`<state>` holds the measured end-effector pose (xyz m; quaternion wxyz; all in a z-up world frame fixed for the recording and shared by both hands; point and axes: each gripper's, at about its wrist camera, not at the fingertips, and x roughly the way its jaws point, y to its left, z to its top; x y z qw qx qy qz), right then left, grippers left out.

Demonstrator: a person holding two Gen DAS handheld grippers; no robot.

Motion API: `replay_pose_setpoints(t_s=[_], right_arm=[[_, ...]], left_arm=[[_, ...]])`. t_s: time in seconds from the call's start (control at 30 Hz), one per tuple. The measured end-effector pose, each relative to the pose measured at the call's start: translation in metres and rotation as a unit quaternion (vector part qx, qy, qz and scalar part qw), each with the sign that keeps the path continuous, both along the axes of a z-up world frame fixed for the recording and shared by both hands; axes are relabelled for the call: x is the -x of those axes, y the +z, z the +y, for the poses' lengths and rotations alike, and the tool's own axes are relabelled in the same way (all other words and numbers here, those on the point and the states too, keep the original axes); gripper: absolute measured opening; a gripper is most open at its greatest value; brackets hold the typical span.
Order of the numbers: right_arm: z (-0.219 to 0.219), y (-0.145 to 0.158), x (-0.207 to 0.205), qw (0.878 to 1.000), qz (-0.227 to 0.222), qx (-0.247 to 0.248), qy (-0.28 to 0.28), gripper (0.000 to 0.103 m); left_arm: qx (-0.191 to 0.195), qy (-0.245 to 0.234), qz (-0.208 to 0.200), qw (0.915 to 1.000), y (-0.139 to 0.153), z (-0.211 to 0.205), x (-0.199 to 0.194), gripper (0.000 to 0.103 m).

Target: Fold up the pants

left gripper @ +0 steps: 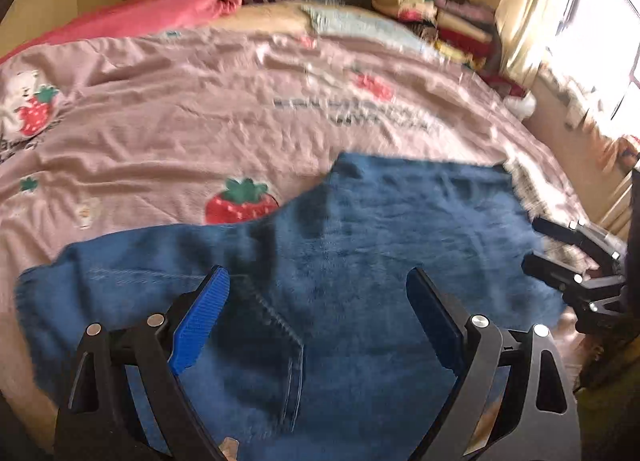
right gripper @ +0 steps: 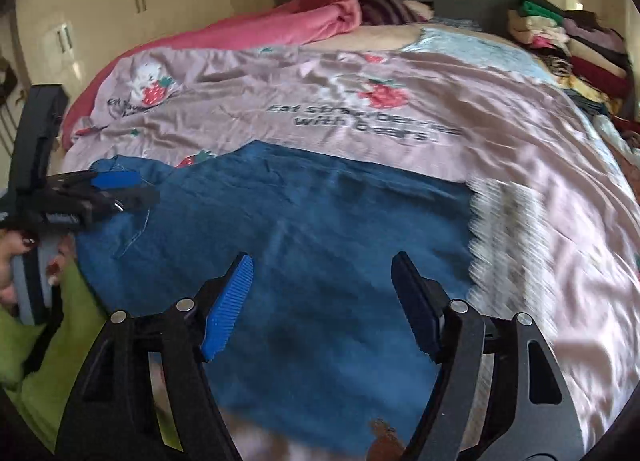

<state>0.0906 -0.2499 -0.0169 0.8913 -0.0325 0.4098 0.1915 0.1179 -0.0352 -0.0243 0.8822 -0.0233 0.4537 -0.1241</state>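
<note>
Blue denim pants (left gripper: 360, 245) lie spread flat across the near edge of a bed, on a pink strawberry-print bedspread (left gripper: 180, 121); the left gripper (left gripper: 318, 301) hovers above them, jaws wide apart, holding nothing; the right gripper (right gripper: 322, 293) hangs likewise spread and empty; folded clothes (right gripper: 560, 37) are stacked at the bed's far right corner.

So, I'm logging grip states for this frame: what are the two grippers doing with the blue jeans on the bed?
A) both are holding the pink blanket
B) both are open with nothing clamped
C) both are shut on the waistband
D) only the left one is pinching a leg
B: the left gripper and the right gripper each show fingers spread wide over the jeans, with no cloth between them.
</note>
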Motion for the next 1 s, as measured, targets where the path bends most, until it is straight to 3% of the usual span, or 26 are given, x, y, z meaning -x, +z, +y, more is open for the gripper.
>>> replay_pose_setpoints(t_s=[0.13,0.2,0.37,0.67,0.8,0.87,1.0], right_arm=[[0.004,-0.02,-0.018,0.999,0.03,0.038,-0.016,0.065],[-0.002,-0.025,-0.02,0.997,0.03,0.065,-0.041,0.068],[-0.034,-0.033,-0.022,0.995,0.043,0.035,-0.089,0.073],[-0.035,-0.034,-0.024,0.995,0.04,0.028,-0.087,0.075],[-0.034,-0.017,-0.002,0.997,0.02,0.012,-0.076,0.075],[-0.03,-0.012,0.011,0.998,0.018,0.01,-0.063,0.075],[-0.02,-0.013,0.039,0.999,0.022,0.011,-0.045,0.075]], left_arm=[[-0.031,0.012,0.014,0.9993,-0.021,0.002,-0.013,0.09],[-0.013,0.015,0.012,0.9997,-0.024,0.01,-0.013,0.09],[0.01,0.011,0.0,0.9999,-0.027,0.017,-0.01,0.09],[0.017,0.008,-0.014,0.9997,-0.031,0.018,-0.01,0.09],[0.002,0.018,-0.021,0.9996,-0.018,0.014,0.002,0.09],[-0.016,0.008,-0.03,0.9994,-0.01,0.008,0.013,0.09],[-0.011,-0.021,-0.022,0.9995,-0.006,-0.005,0.039,0.09]])
